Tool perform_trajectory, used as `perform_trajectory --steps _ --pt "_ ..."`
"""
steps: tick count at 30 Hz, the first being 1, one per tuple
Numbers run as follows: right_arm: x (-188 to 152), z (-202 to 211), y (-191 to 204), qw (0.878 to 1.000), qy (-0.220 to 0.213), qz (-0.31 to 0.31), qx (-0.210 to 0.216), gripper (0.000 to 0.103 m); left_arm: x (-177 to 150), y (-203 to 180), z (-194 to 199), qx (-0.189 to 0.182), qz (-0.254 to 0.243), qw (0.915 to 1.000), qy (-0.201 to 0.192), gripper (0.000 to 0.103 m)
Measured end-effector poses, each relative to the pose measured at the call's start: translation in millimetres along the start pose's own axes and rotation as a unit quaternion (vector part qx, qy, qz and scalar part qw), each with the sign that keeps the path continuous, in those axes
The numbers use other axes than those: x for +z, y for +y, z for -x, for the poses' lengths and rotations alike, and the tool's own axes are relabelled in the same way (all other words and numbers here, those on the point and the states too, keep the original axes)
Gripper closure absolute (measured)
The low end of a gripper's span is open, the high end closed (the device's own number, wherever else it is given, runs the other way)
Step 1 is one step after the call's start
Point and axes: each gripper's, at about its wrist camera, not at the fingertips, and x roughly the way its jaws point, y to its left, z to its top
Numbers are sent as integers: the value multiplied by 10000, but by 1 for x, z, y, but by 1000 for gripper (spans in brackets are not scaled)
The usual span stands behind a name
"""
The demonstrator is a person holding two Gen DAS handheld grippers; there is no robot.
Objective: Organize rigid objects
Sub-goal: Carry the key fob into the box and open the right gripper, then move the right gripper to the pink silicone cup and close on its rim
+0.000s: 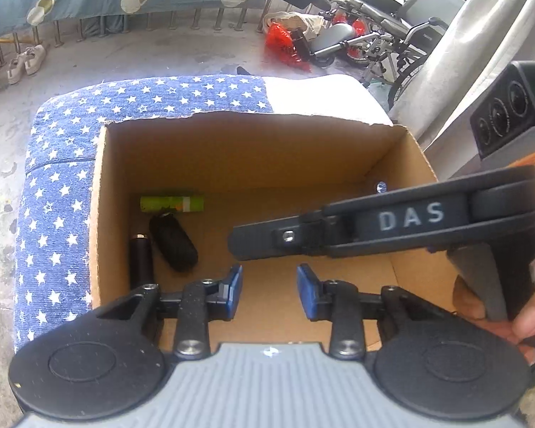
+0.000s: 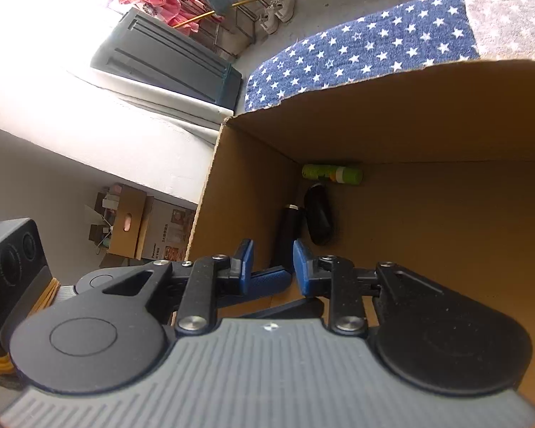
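Left hand-held gripper (image 1: 269, 287): released, empty, poised over the cardboard box (image 1: 253, 125). Right hand-held gripper (image 2: 273, 262): likewise parted, nothing grasped. Green tube (image 1: 172, 204), black pouch (image 1: 173, 243) and dark cylinder (image 1: 141, 260) lie grouped in the box's far-left corner, apparently stowed together.

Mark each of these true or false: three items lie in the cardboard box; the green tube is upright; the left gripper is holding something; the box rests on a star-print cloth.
1. Three items lie in the cardboard box: true; a green tube, a black oval case and a dark cylinder.
2. The green tube is upright: false; it lies on its side by the far wall.
3. The left gripper is holding something: false; its fingers are apart and empty.
4. The box rests on a star-print cloth: true.
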Motion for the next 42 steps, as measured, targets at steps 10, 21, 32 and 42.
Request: perform_trajectory --steps 10,21,32,42 --pt "-116 145 -16 9932 -1144 80 203 69 -71 -58 73 -70 -754 9958 -522 46" --pt "-255 125 -46 9976 -662 -44 -187 62 -196 -98 56 195 -1561 9874 160 40" --pt "-254 50 -28 9940 -124 706 -823 58 -238 -103 6 802 -1543 9840 381 40" --pt "-250 50 -40 9922 -258 695 -999 92 -232 -98 -6 870 -1151 9889 361 46"
